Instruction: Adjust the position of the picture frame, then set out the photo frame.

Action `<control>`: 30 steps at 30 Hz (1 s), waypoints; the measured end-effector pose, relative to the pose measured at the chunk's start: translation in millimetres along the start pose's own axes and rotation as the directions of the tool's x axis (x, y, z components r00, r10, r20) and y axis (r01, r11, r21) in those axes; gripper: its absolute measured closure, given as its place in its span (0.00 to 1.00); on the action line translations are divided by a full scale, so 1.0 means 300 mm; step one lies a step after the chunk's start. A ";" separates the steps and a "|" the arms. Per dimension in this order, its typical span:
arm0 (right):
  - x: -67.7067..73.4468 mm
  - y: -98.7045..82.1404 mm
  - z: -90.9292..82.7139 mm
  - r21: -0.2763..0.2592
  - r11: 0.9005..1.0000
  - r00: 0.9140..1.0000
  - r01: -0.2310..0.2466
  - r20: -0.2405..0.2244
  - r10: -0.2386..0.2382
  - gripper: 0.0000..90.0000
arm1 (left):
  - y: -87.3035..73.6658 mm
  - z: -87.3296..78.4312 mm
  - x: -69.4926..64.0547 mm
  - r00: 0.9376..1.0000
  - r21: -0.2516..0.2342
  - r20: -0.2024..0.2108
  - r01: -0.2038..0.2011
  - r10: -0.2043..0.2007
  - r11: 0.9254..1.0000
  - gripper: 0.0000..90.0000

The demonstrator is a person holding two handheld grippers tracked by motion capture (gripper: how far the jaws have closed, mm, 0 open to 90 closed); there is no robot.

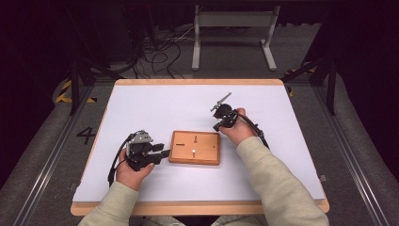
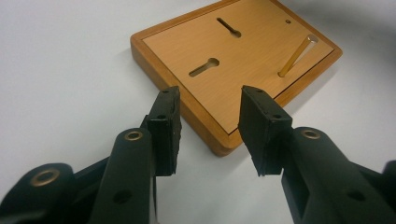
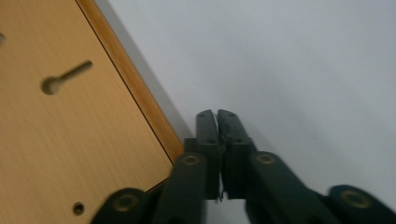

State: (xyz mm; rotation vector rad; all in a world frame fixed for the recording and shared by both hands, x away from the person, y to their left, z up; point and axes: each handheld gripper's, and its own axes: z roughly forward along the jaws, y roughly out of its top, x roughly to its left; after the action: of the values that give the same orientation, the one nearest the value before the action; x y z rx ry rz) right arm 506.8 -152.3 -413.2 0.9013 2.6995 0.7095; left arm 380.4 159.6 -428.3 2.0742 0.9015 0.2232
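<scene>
I've got the wooden board [image 1: 195, 147] lying flat mid-table, a brass peg [image 2: 297, 55] standing in it; my left gripper [image 1: 162, 154] sits just off the board's left edge, jaws apart, a corner of the board in the gap, pads not touching it; my right gripper [image 3: 217, 116] is beside the board's far right corner, jaws together on nothing, over the white table [image 1: 155, 106].

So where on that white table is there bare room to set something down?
Plenty: the whole far stretch of the table beyond the wooden board, and the near strip before it. It is crowded only mid-table, where the left gripper and right gripper flank the board.
</scene>
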 end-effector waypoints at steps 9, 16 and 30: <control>0.040 -0.165 -0.208 -0.254 0.967 1.000 0.008 -0.010 -0.011 0.83 | 0.012 -0.012 -0.041 0.992 -0.019 0.037 -0.116 0.116 0.993 0.57; 0.063 -0.287 -0.295 -0.333 0.943 1.000 -0.008 -0.021 0.001 0.77 | 0.025 -0.004 -0.067 0.982 -0.048 0.055 -0.181 0.183 0.982 0.54; 0.092 -0.459 -0.369 -0.438 0.896 0.997 -0.074 -0.067 0.050 0.66 | 0.044 0.014 -0.100 0.974 -0.070 0.085 -0.206 0.211 0.976 0.48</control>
State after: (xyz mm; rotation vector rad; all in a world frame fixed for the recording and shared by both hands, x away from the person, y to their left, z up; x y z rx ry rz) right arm 377.5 -273.2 -388.2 0.8578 2.3999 1.3084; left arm 367.5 131.7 -416.2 2.1038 0.6135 0.2607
